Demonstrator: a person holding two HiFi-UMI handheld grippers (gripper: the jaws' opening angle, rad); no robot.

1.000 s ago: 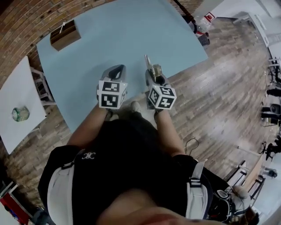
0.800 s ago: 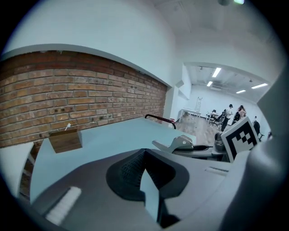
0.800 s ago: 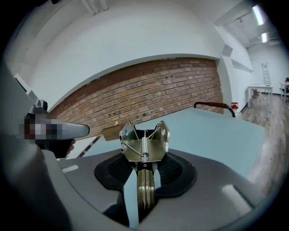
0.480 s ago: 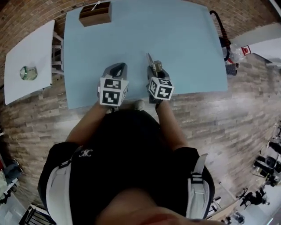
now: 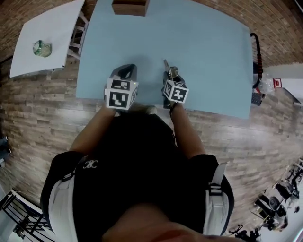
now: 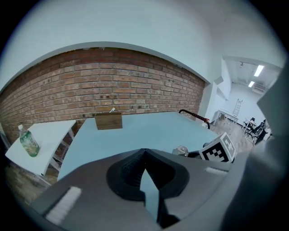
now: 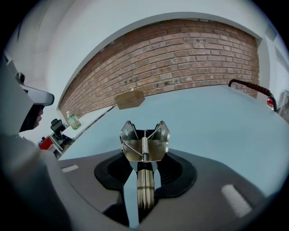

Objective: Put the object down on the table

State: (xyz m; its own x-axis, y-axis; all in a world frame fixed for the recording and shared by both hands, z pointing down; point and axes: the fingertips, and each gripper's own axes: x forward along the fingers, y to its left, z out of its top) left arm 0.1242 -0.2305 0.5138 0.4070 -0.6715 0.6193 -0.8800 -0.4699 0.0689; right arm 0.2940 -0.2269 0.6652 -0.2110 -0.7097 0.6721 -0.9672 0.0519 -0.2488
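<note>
A shiny metal spring tool (image 7: 144, 143) with two lugs and a coil spring sticks out forward from my right gripper (image 7: 144, 170), which is shut on its handle. In the head view that gripper (image 5: 169, 76) hangs over the near edge of the light-blue table (image 5: 208, 42), with the tool (image 5: 167, 67) pointing away from me. My left gripper (image 5: 125, 72) is beside it on the left, also over the near edge. In the left gripper view its jaws (image 6: 144, 153) meet at the tips with nothing between them.
A brown wooden box (image 5: 130, 6) stands at the table's far edge, also in the gripper views (image 6: 109, 121) (image 7: 130, 99). A white side table (image 5: 52, 33) to the left carries a green bottle (image 5: 41, 47). A black and red bar (image 5: 257, 52) borders the table's right side.
The head view has swung so the table lies square ahead. Both grippers have moved forward over the table's near edge, the right one lower, still holding the metal tool.
</note>
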